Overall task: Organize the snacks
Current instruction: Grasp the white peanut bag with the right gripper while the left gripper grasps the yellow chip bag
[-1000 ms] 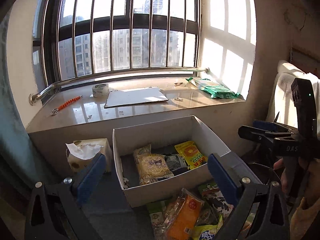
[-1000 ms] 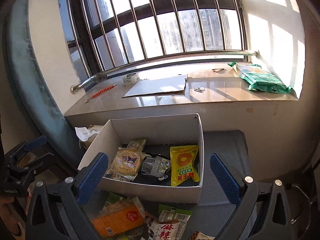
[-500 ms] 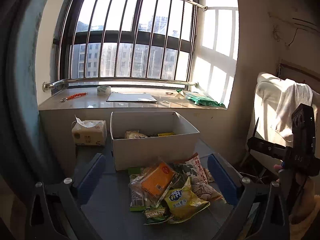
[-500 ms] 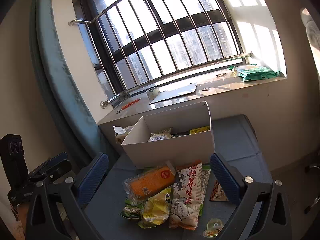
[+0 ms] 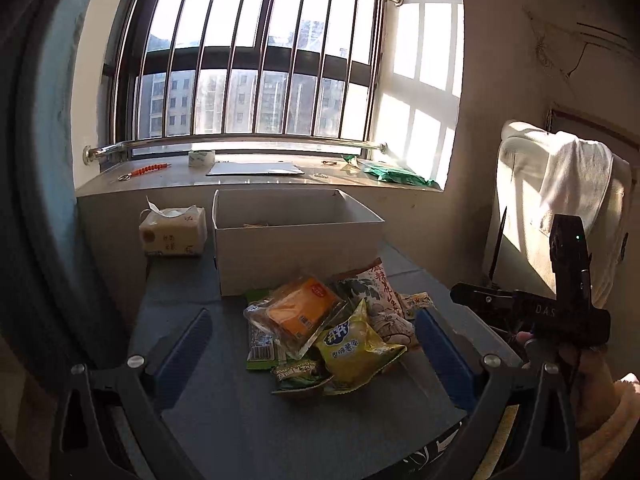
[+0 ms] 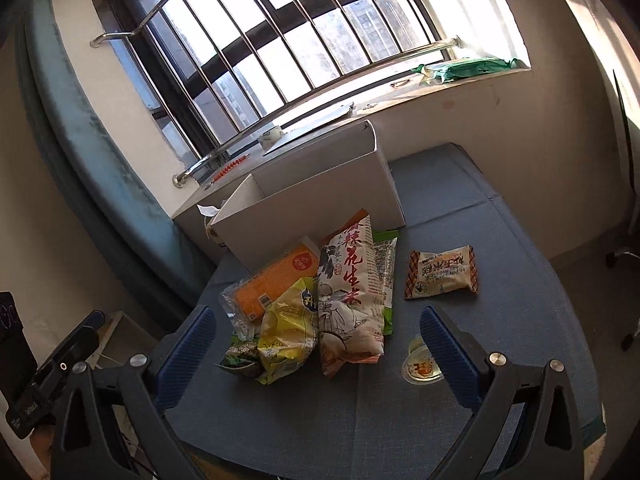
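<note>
Both hand-held grippers, left (image 5: 312,344) and right (image 6: 316,344), hang spread and empty above the snack pile (image 6: 312,304), seemingly picking one for the far white box (image 5: 296,236)

- The left gripper (image 5: 314,344) has its jaws spread wide over a heap of snacks, holding nothing.
- In the heap: an orange packet (image 5: 301,312) in clear wrap on top, a yellow-green chip bag (image 5: 356,352) in front, a white peanut bag (image 5: 380,300) to the right.
- A white box (image 5: 296,252) stands just behind the heap on the blue counter (image 5: 224,412).
- A tissue pack (image 5: 173,232) sits left of the box.
- At right, a hand (image 5: 584,384) holds the right gripper (image 5: 532,312).
</note>
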The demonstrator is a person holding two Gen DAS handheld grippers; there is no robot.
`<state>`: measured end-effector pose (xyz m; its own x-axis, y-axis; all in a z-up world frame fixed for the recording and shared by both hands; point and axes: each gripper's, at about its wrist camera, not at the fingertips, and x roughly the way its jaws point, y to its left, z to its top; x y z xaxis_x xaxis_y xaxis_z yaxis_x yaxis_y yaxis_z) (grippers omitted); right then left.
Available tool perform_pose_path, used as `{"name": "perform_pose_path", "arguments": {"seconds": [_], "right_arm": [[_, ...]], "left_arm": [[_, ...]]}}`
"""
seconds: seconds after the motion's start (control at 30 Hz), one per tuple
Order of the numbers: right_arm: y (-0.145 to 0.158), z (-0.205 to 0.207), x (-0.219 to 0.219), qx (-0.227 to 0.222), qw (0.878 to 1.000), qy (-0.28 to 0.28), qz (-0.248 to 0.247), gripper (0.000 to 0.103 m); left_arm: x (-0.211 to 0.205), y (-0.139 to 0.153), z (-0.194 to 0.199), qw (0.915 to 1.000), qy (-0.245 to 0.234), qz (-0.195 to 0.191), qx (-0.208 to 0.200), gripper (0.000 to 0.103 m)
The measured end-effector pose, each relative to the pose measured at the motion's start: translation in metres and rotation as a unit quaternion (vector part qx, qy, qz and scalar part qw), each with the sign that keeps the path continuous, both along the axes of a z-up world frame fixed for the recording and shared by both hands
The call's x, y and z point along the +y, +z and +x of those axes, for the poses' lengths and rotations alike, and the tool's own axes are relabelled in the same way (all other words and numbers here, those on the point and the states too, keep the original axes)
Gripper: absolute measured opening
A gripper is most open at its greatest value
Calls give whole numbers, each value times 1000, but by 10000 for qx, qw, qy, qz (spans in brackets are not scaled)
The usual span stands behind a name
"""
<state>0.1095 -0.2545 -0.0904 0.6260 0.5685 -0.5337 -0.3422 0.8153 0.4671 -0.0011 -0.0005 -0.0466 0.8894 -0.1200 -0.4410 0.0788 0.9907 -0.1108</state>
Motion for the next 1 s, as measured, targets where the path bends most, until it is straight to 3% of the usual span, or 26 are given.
{"name": "perform_pose_path", "arguments": {"seconds": [0.27,0.53,0.6,0.63,0.67,0.77,1.0], "right_arm": [[-33,73,29,942,9955,51,-103,103],[-71,113,60,1593,9850,-6,-659,102],[-79,115,63,1755,9818,19,-719,77],[-79,114,62,1659,9822,-38,-880,54],[-78,112,61,1587,9838,18,-835,46],[-72,106,54,1471,9863,103,-745,38],[-37,84,25,1003,9942,79,-388,37]], "left_arm": [[-9,-2,-1,9995,-191,229,-34,103],[-8,-11,0,9990,-228,377,114,103],[-8,-14,1,9988,-220,394,165,103],[-8,-16,1,9988,-235,391,192,103],[-8,-17,1,9987,-249,389,211,103],[-9,-21,3,9984,-327,389,258,103],[-30,-37,28,9906,-867,723,774,103]]}}
